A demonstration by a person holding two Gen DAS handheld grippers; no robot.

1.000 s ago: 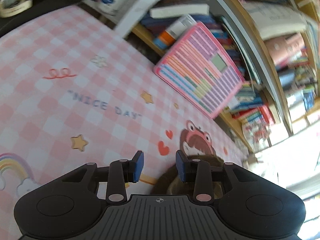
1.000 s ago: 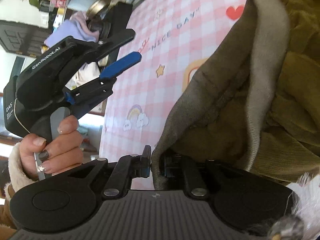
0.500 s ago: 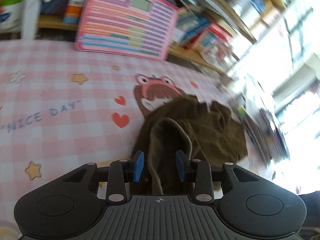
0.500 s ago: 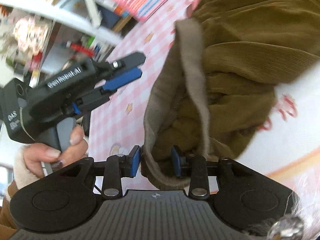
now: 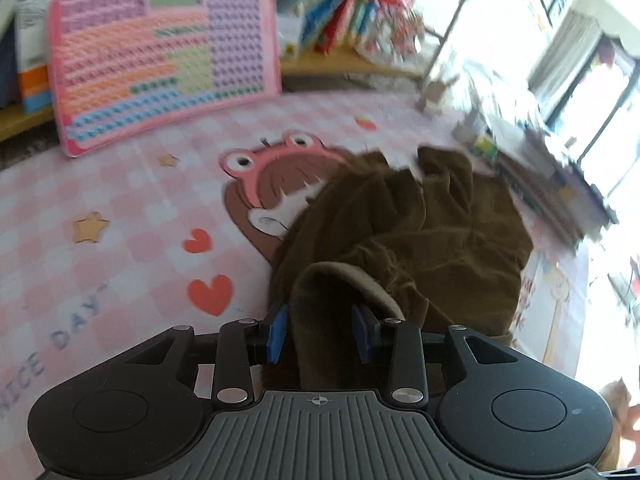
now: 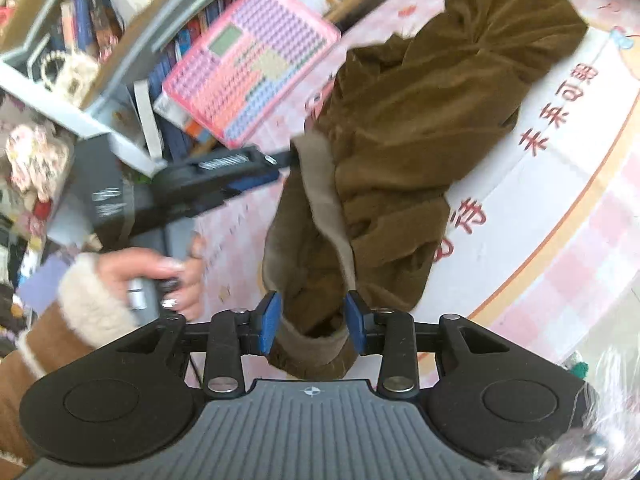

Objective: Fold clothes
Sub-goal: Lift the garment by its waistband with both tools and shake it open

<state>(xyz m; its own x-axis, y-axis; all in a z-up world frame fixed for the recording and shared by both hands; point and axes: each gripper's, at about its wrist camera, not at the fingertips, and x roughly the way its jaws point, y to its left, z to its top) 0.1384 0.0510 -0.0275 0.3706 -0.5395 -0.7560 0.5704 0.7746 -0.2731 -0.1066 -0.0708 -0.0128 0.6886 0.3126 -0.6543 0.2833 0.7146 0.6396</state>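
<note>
An olive-brown corduroy garment [image 5: 420, 232] lies bunched on the pink checked tablecloth [image 5: 120, 216]; it also shows in the right wrist view [image 6: 420, 120]. Its grey-lined waistband [image 5: 344, 280] loops between the blue pads of my left gripper [image 5: 320, 332], whose jaws stand apart around it. My right gripper [image 6: 312, 322] also has its jaws apart, with the waistband edge [image 6: 308, 344] hanging between the pads. The left gripper's body [image 6: 200, 184] meets the garment's far edge in the right wrist view.
A pink and purple button board [image 5: 160, 48] leans against the bookshelf [image 5: 340, 12] at the back of the table. Papers and small items [image 5: 520, 152] crowd the right side by the window. The person's hand in a fleece cuff [image 6: 132, 280] holds the left gripper.
The right gripper's jaws have opened from shut on the waistband. The left gripper swung over from the bare tablecloth and now has the waistband between its pads.
</note>
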